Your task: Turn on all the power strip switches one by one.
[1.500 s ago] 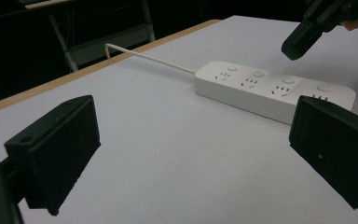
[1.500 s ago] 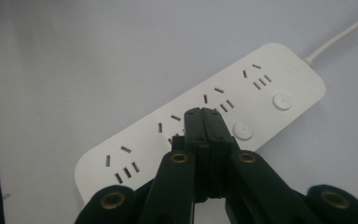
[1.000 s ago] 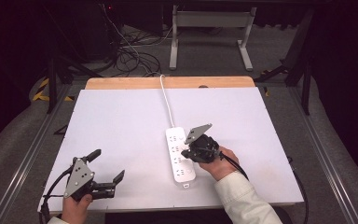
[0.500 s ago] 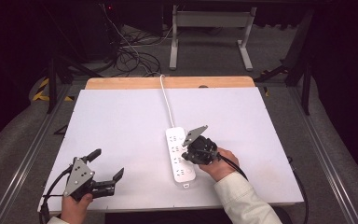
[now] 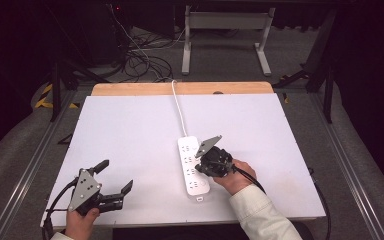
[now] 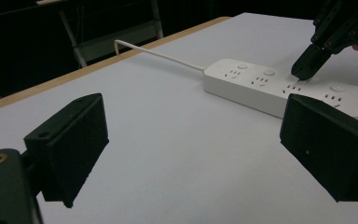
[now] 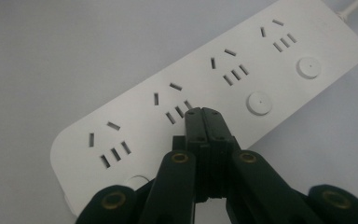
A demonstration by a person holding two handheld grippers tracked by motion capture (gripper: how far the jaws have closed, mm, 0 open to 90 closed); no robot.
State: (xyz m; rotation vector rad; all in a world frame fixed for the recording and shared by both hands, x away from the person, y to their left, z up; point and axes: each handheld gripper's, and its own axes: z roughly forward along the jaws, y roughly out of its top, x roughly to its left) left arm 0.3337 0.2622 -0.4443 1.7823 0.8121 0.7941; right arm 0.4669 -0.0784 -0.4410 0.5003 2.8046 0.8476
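A white power strip (image 5: 192, 164) lies near the middle of the white table, its cable (image 5: 178, 109) running to the far edge. My right gripper (image 5: 205, 164) is shut with nothing between its jaws, its tips resting on the strip. In the right gripper view the closed tips (image 7: 203, 114) touch the strip (image 7: 144, 112) beside a round button (image 7: 258, 103). My left gripper (image 5: 114, 181) stands open near the front left of the table. In the left gripper view its jaws frame the strip (image 6: 261, 86), and the right gripper (image 6: 307, 63) presses on top of it.
The white table top (image 5: 130, 130) has a wooden strip along its far edge (image 5: 130, 89). Beyond it stand a metal frame leg (image 5: 225, 37) and loose cables (image 5: 145, 55) on the floor. Metal rails run along both sides.
The right gripper has shifted slightly left and down onto the strip. The left gripper has barely moved.
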